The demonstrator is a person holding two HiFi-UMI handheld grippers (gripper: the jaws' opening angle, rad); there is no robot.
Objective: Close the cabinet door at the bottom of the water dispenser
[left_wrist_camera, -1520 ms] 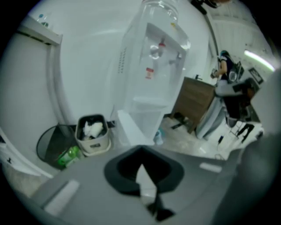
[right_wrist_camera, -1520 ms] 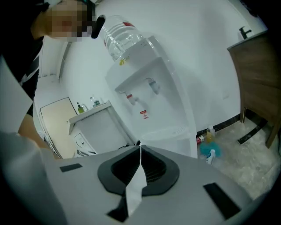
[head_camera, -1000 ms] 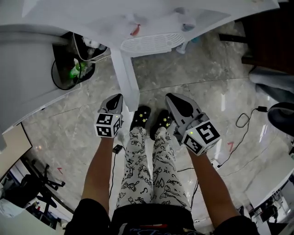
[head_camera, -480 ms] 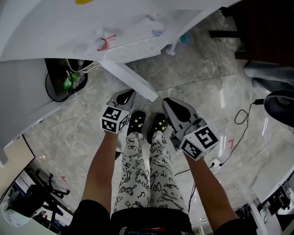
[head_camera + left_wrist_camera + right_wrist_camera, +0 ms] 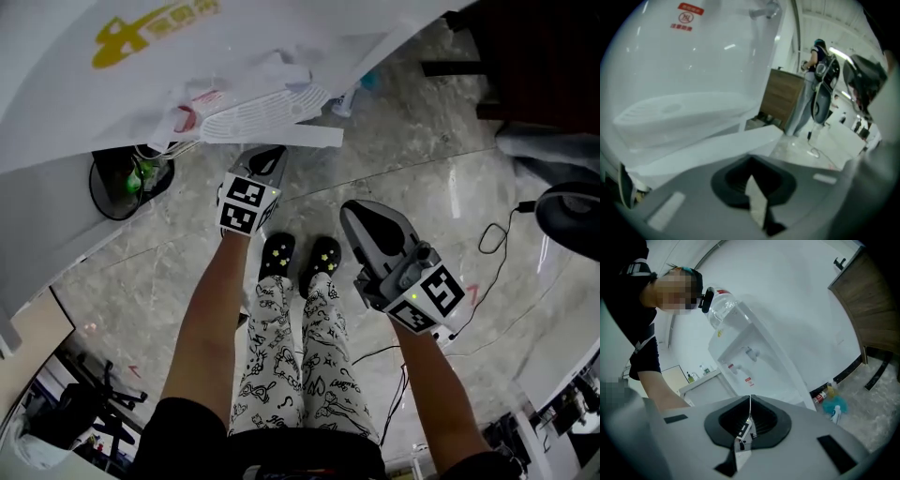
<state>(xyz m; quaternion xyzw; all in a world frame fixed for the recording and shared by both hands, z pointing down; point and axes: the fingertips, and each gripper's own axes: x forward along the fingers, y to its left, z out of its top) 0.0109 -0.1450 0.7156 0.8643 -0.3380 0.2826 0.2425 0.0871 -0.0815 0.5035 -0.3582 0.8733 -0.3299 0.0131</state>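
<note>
Looks steeply down on a white water dispenser (image 5: 187,56) spread across the top of the head view, with a dark round bin (image 5: 127,173) on the marble floor (image 5: 141,272) at far left. Shows the cabinet door (image 5: 291,134) as a white slab below the ribbed drip tray (image 5: 262,98), swung most of the way round toward the dispenser's front but, judging from the angle it makes with the body in the left gripper view, not yet flush. Holds the left gripper (image 5: 272,157) tip-first at the door's outer face, with jaws pressed together and empty; cannot tell whether touching the panel or just short of it. Stands in black star-patterned shoes (image 5: 278,255) near the door, between the two tools. Carries the right gripper (image 5: 354,216) well apart from the door, off to the right above bare floor, likewise closed with nothing between its jaws and aimed up at the dispenser in its own view. Takes in a black cable (image 5: 497,239) trailing across the floor at far right. Appears most of the way through the job, with the door turned nearly home and probably only a final push from the left tool needed to seat it against the cabinet.
</note>
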